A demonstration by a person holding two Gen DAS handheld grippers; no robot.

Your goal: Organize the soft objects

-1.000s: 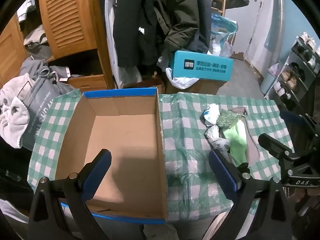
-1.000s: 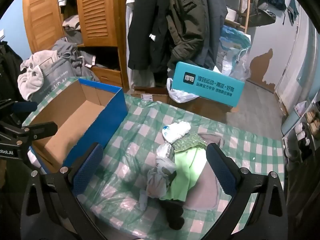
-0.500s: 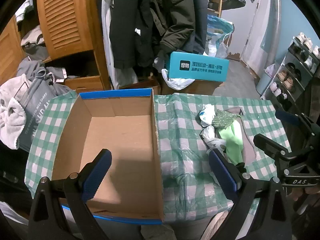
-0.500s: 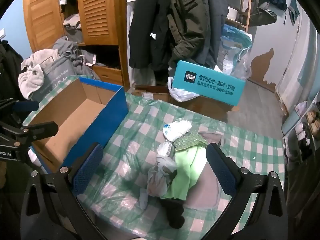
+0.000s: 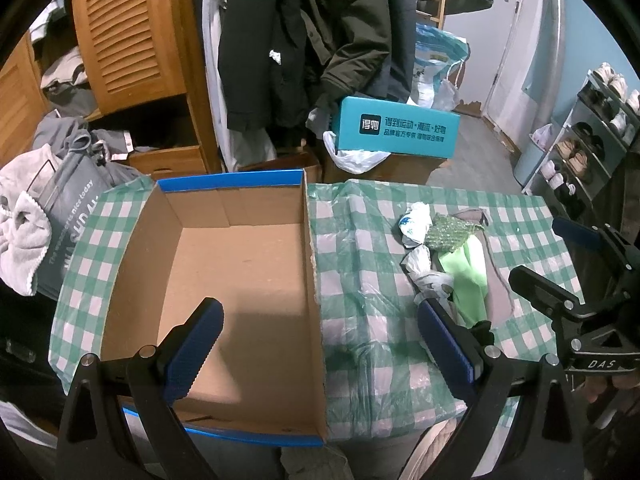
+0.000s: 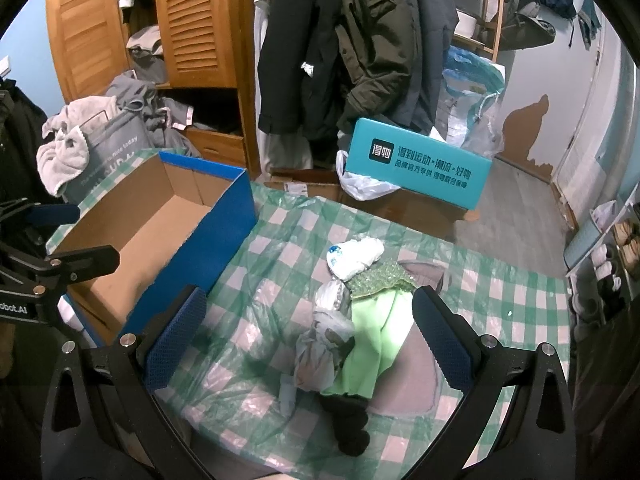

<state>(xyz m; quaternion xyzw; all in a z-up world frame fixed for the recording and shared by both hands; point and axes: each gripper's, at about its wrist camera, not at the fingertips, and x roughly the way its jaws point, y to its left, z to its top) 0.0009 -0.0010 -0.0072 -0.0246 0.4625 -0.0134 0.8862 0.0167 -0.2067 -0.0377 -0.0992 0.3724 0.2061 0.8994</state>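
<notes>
A pile of soft items lies on the green checked tablecloth (image 6: pixel 280 240): a white bundle (image 6: pixel 354 256), a green sequined piece (image 6: pixel 380 278), a light green cloth (image 6: pixel 374 344), a grey-white crumpled piece (image 6: pixel 324 348), a black sock (image 6: pixel 350 420) and a grey cloth (image 6: pixel 416 368) underneath. The same pile (image 5: pixel 448 256) shows in the left wrist view. An empty cardboard box (image 5: pixel 240 280) with blue outer walls stands to the left. My right gripper (image 6: pixel 308 344) hangs open above the pile. Above the box's front right edge, my left gripper (image 5: pixel 320 344) is open and empty.
A teal box (image 6: pixel 416 164) on cartons stands beyond the table's far edge. Coats (image 6: pixel 340 40) hang behind it beside a wooden louvred wardrobe (image 6: pixel 192 24). A grey bag with towels (image 5: pixel 52 216) sits left of the table, and a shoe rack (image 5: pixel 592 140) stands at the right.
The left gripper has drifted slightly back and right over the box. The right gripper has barely moved. Both stay open and nothing was picked up.
</notes>
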